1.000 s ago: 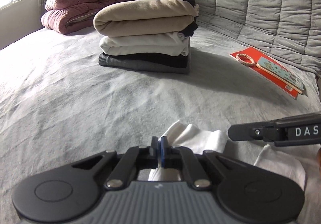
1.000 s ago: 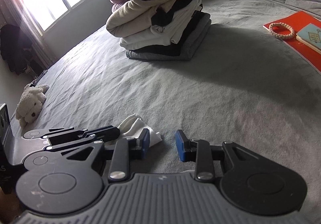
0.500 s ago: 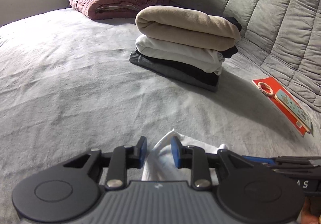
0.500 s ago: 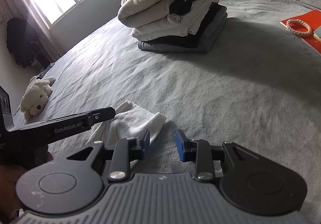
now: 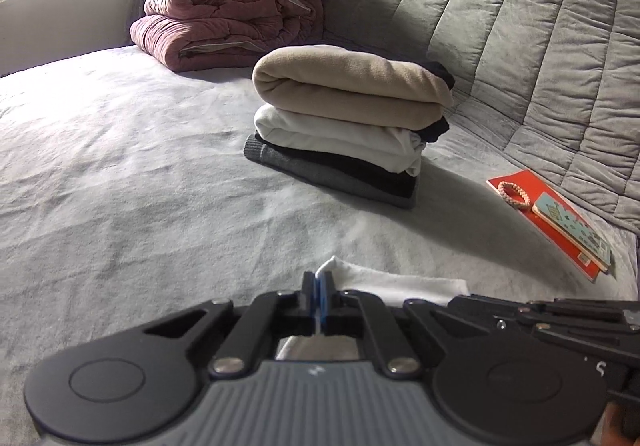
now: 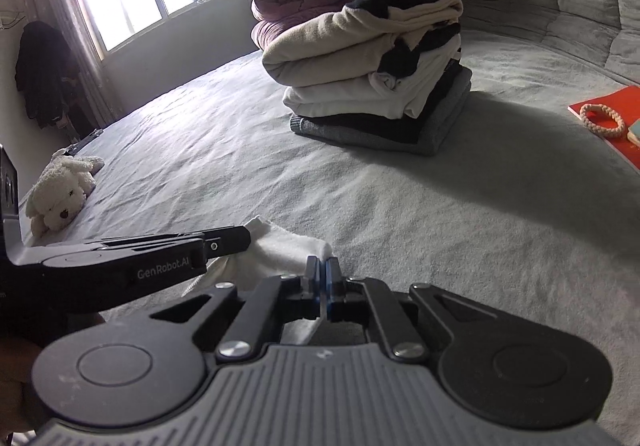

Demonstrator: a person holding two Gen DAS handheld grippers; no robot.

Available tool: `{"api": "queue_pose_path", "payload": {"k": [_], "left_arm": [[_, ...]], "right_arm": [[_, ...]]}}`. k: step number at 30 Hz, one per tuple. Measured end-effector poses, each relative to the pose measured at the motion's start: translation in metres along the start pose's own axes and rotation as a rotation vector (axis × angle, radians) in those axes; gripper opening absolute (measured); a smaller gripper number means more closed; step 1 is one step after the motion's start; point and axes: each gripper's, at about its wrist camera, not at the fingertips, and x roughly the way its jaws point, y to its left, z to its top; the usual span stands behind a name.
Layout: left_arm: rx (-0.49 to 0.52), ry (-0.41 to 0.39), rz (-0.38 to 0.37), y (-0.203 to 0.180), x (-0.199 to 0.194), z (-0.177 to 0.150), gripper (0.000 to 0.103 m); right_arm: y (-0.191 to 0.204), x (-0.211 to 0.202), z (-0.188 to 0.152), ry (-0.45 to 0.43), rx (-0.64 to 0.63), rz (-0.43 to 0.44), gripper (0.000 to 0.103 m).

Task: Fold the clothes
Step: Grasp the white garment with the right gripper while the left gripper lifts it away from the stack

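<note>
White cloth (image 5: 394, 280) lies low in the frame on the grey bed (image 5: 120, 182), below the folded stack (image 5: 348, 122) at centre, pinched by both the left claw (image 5: 319, 296) and right claw (image 6: 321, 286).

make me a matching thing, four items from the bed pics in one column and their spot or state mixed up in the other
Items:
1. small white cloth
2. beige folded garment
3. white plush dog
4. pink braided ring

Places or states:
A. on the red book
B. top of the clothes stack
C. pinched by the left gripper and the right gripper
D. lying near the bed's far edge, below the window

Pairs: 1-C, 2-B, 3-D, 4-A
</note>
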Motion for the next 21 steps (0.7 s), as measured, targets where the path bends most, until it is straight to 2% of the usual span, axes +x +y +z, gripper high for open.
{"api": "queue_pose_path", "payload": {"k": [5,11,21], "left_arm": [[0.028,-0.050,-0.046,-0.023,-0.025,0.013,0.001],[0.108,-0.055,-0.093,-0.067,-0.040,0.014,0.001],[0.208,-0.004,-0.140,-0.128,-0.041,-0.011,0.001]], "right_arm": [[-0.001,-0.049,0.009,-0.071,0.011,0.015,0.003],[-0.005,-0.101,0.010,-0.129,-0.003,0.011,0.003],[-0.036,-0.143,-0.016,-0.073,-0.037,-0.045,0.003]]}}
